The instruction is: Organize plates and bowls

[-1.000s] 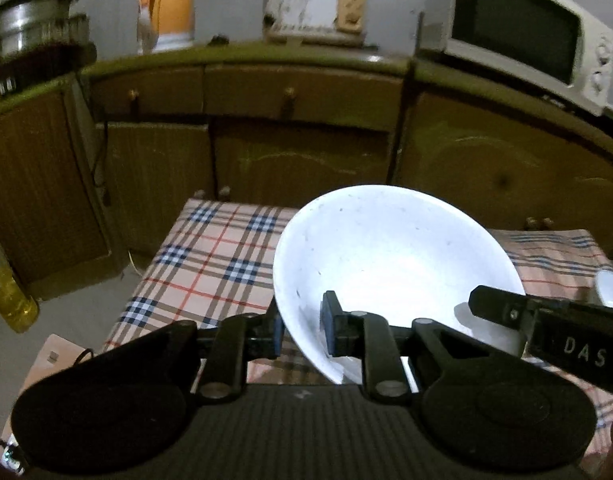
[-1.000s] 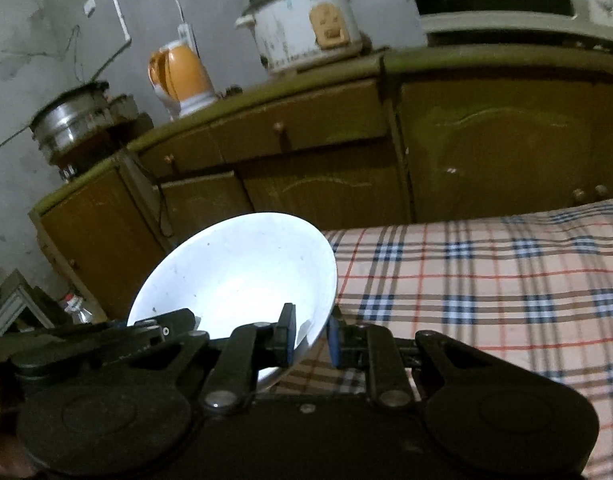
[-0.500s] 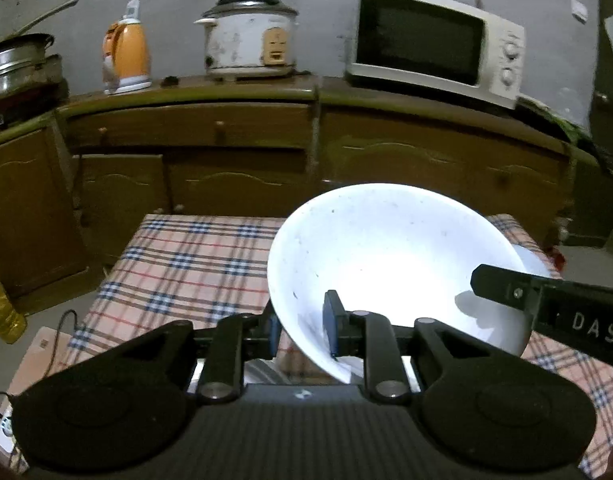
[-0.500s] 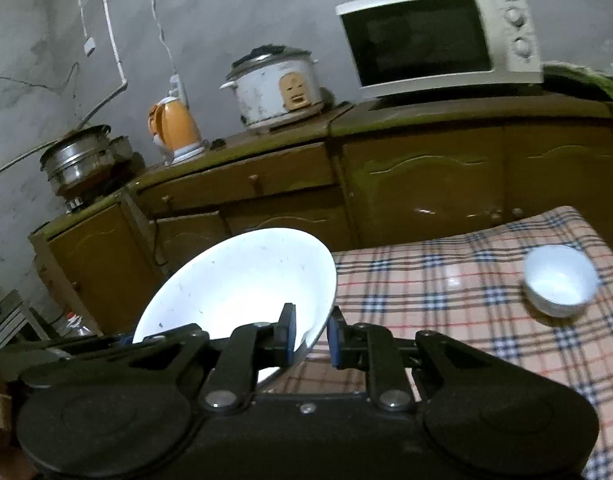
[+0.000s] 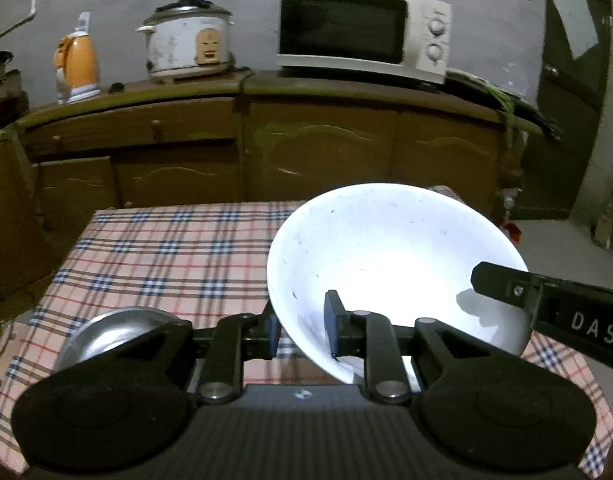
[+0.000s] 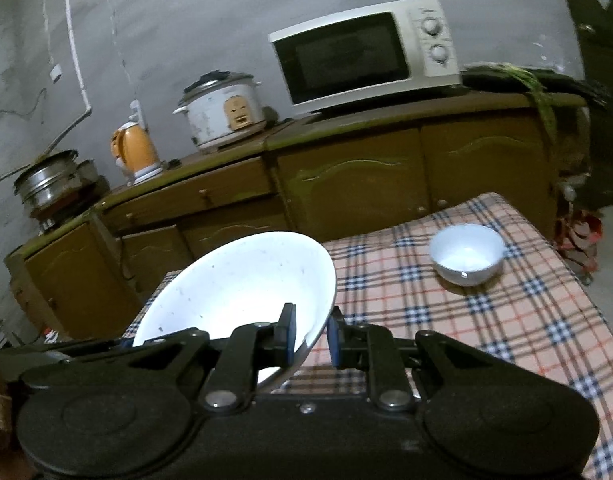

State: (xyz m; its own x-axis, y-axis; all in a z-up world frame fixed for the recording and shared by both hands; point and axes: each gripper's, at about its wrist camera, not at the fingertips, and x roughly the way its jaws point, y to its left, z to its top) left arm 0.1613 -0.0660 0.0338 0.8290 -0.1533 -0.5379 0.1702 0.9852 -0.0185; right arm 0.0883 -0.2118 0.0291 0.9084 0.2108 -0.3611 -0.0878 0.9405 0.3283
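Note:
A large white bowl [image 5: 390,264] is held in the air above the plaid table [image 5: 166,252], tilted. My left gripper [image 5: 300,330] is shut on its left rim. My right gripper [image 6: 311,334] is shut on its right rim; the bowl also shows in the right wrist view [image 6: 242,288]. The right gripper's finger shows at the bowl's far side in the left wrist view [image 5: 546,304]. A small white bowl [image 6: 468,254] sits on the table at the right. A steel bowl [image 5: 114,332] sits on the table's near left, partly hidden by my left gripper.
A wooden cabinet [image 5: 306,152] runs behind the table with a microwave [image 5: 362,30], rice cooker [image 5: 188,42] and orange kettle [image 5: 76,68] on top. Steel pots [image 6: 46,184] stand at the far left. A dark door [image 5: 574,80] is at the right.
Both grippers have swung to the right with the large bowl held between them. The steel bowl has come into the left view; the small white bowl now shows nearer in the right view.

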